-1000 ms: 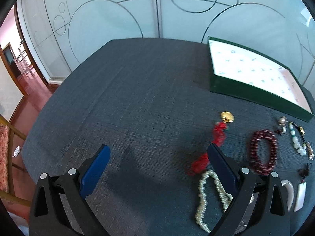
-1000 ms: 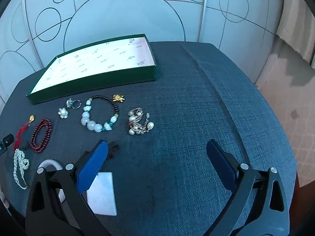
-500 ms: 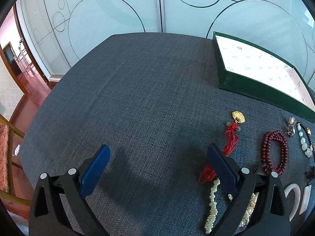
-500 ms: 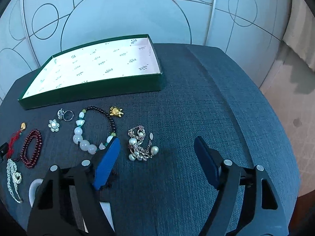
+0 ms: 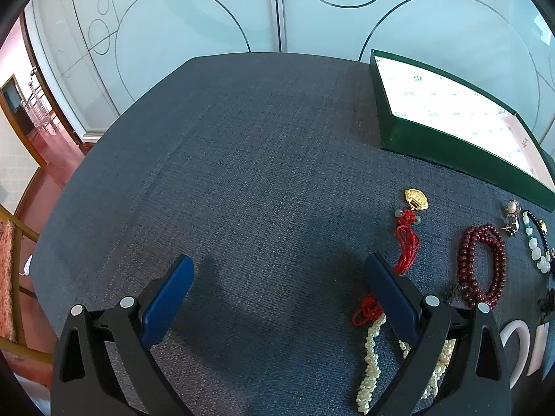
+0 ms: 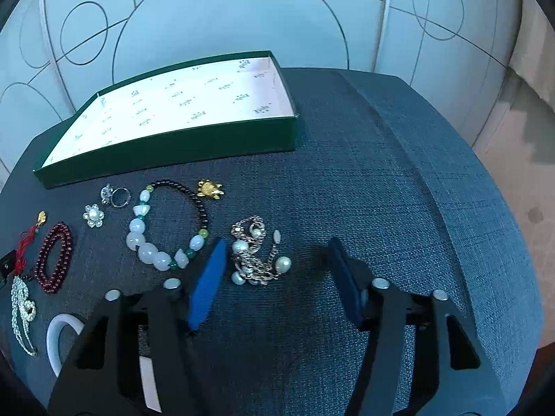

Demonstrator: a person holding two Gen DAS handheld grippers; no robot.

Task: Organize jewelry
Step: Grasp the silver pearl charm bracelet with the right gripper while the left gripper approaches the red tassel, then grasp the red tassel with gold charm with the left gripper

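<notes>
Closing around the pearl-and-chain cluster (image 6: 256, 253) lying between its jaws but not yet pinched, the right gripper (image 6: 277, 277) is shown beginning the sorting: the green box (image 6: 166, 138) beyond is empty, while the left gripper (image 5: 277, 294) is held spread over bare cloth.

A home-like room, frosted glass sliding doors (image 5: 194, 52) with circle lines stood behind the fabric-covered desk (image 5: 260, 159), red wooden floor (image 5: 45, 187), doorway at left.
</notes>
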